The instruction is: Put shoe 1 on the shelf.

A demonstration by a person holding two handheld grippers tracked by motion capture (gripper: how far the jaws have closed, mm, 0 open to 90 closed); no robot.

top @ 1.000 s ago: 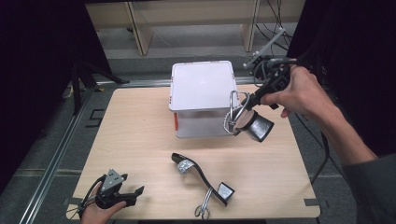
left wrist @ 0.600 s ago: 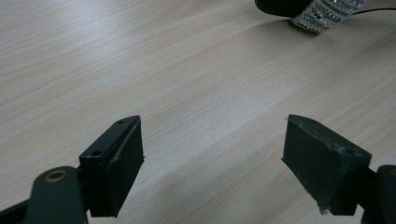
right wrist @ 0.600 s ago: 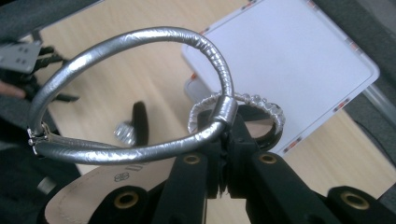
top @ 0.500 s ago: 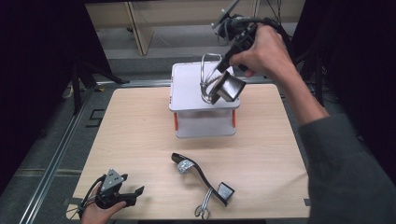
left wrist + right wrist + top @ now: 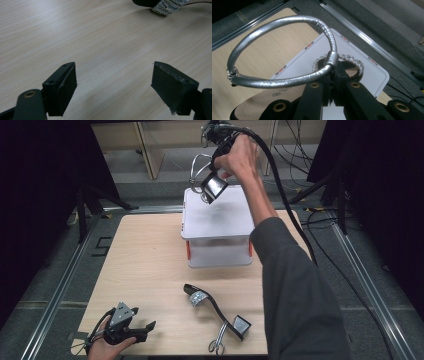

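A black sandal (image 5: pixel 214 187) with a silver ankle strap (image 5: pixel 196 166) hangs in the air over the far edge of the white lidded box (image 5: pixel 220 222). My right gripper (image 5: pixel 210 172) is shut on that sandal. In the right gripper view its jaws (image 5: pixel 333 86) pinch the silver strap (image 5: pixel 287 25) where it meets the beaded toe loop, with the insole (image 5: pixel 269 96) below. A second black sandal (image 5: pixel 215 309) lies on the table near the front edge. My left gripper (image 5: pixel 145 330) rests open on the table at the front left, and nothing lies between its jaws (image 5: pixel 113 85).
The wooden table (image 5: pixel 145 260) carries the white box at its far middle. The second sandal's silver strap (image 5: pixel 218 342) lies at the table's front edge, and its glittery band (image 5: pixel 166 5) lies beyond my left gripper. Metal floor rails (image 5: pixel 55 290) and cables (image 5: pixel 300 155) surround the table.
My right gripper has carried the sandal from the box's right side up, to the left and farther away, over the box's far edge. The left gripper has stayed put.
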